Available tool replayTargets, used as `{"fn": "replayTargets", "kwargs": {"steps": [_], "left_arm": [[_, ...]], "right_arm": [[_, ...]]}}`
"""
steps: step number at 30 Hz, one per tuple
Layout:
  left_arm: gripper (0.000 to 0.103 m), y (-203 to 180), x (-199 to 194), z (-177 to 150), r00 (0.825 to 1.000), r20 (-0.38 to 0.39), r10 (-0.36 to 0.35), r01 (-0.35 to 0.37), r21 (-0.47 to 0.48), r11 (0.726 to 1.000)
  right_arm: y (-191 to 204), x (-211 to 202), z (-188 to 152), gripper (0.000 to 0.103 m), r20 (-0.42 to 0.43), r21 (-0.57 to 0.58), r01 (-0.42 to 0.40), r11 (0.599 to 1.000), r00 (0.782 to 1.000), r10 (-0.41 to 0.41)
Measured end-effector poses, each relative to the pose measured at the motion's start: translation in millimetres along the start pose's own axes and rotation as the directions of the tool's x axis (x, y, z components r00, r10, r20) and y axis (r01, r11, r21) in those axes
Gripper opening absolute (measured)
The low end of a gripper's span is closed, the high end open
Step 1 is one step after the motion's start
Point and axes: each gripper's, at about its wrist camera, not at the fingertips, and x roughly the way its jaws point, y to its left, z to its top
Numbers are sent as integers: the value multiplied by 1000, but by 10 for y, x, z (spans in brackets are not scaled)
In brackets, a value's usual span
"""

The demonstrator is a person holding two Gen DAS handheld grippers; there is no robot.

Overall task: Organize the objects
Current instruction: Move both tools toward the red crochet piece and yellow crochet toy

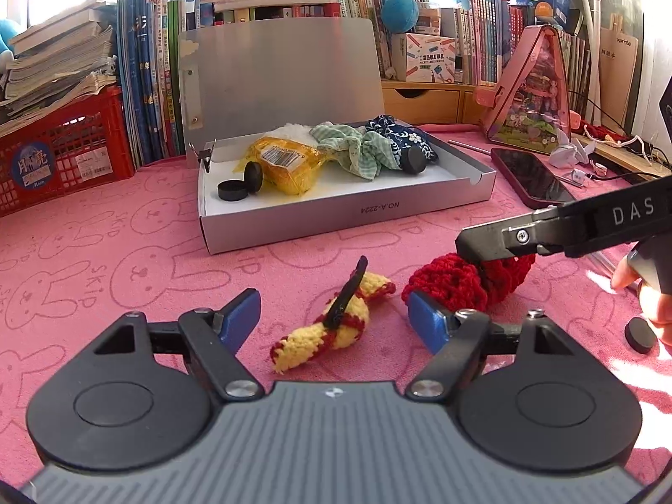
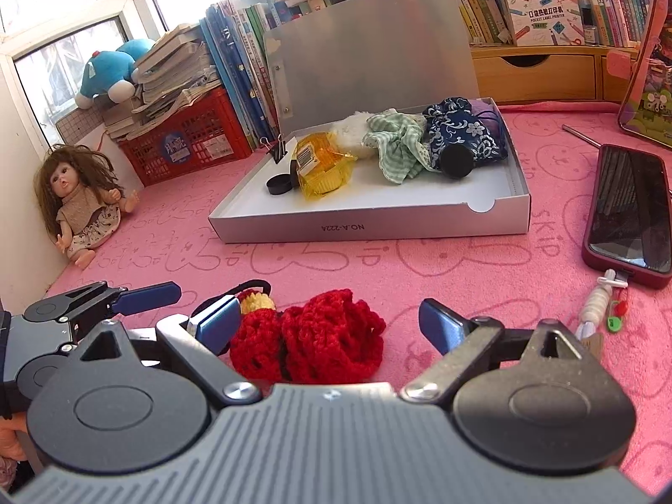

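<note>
A red crochet piece [image 2: 311,340] lies on the pink cloth between the open jaws of my right gripper [image 2: 332,323]; it also shows in the left wrist view [image 1: 453,283] under the right gripper's finger [image 1: 495,241]. A yellow and red crochet piece [image 1: 332,327] with a black hair tie lies between the open jaws of my left gripper [image 1: 336,319]; neither gripper holds anything. The open silver box [image 1: 344,216] [image 2: 369,227] behind holds a yellow packet [image 1: 285,164], a green checked cloth [image 1: 357,147], a blue floral pouch [image 1: 403,138] and black discs.
A phone [image 2: 630,218] lies right of the box, with a charm and cable by it. A black disc [image 1: 640,336] lies at the right by a hand. A doll [image 2: 84,201] sits at the left wall. A red crate [image 1: 63,151] and books line the back.
</note>
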Motion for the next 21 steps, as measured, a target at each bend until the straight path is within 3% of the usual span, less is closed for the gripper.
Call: {"fn": "replayTargets", "kwargs": {"steps": [8,21], "left_arm": [[68,14,68,-35,1000,-19,-13,13,-20,1000],[66,52,116,-55,999,-32,-1,-1,-50,999]], "right_arm": [[105,45,-78,96,-20,-55,-1,998,1000,0],[119,140,-130,96,-46,-54,-5,999,999,3]]}}
